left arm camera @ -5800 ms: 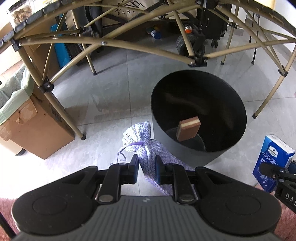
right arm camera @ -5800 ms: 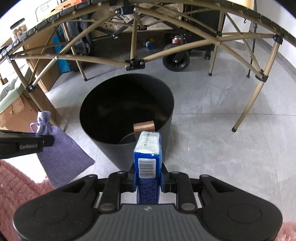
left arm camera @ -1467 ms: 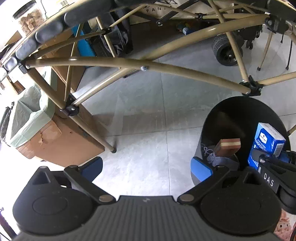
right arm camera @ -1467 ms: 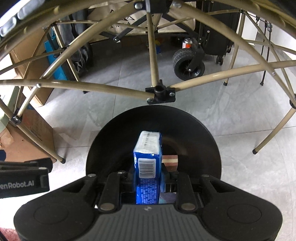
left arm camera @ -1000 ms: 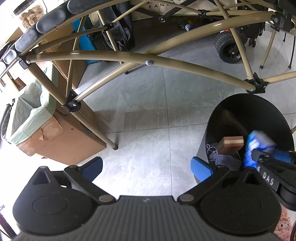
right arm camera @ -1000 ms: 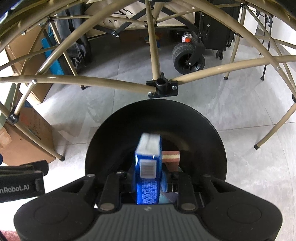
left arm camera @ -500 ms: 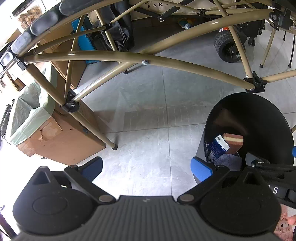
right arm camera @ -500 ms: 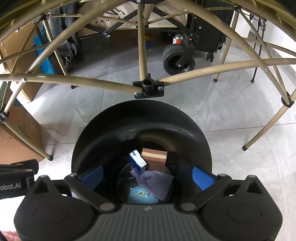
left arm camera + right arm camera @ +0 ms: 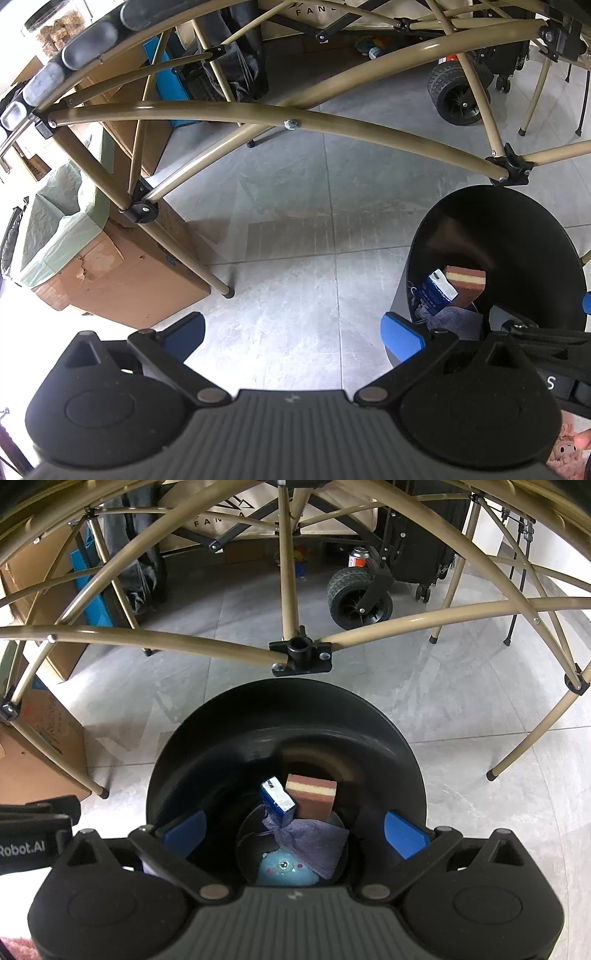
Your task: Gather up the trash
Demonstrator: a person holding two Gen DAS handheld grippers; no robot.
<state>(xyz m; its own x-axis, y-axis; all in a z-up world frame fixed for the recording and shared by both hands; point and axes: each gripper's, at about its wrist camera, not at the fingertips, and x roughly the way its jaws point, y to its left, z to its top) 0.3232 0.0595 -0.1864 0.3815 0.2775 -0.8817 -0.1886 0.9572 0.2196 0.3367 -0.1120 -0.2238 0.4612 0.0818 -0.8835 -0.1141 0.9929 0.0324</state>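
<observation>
A black round bin (image 9: 406,760) stands on the grey tiled floor. Inside it lie a blue tissue pack (image 9: 277,800), a brown and cream sponge (image 9: 312,795), a purple cloth pouch (image 9: 314,843) and a pale blue toy (image 9: 284,869). My right gripper (image 9: 295,832) hangs open directly over the bin's mouth, nothing between its blue pads. In the left wrist view the bin (image 9: 524,221) sits at the right, with the tissue pack (image 9: 436,293) and sponge (image 9: 466,280) visible inside. My left gripper (image 9: 293,334) is open and empty over bare floor, left of the bin.
Tan metal table legs and cross bars (image 9: 229,114) arch over the bin, with a black joint (image 9: 300,656) just behind it. A torn cardboard box with a green liner (image 9: 103,269) stands left. A wheeled black cart (image 9: 360,598) is behind. Pink fluffy rug (image 9: 565,450) at lower right.
The right gripper opened and let go of the blue tissue pack, which dropped into the bin beside the sponge. The left gripper stayed open and still.
</observation>
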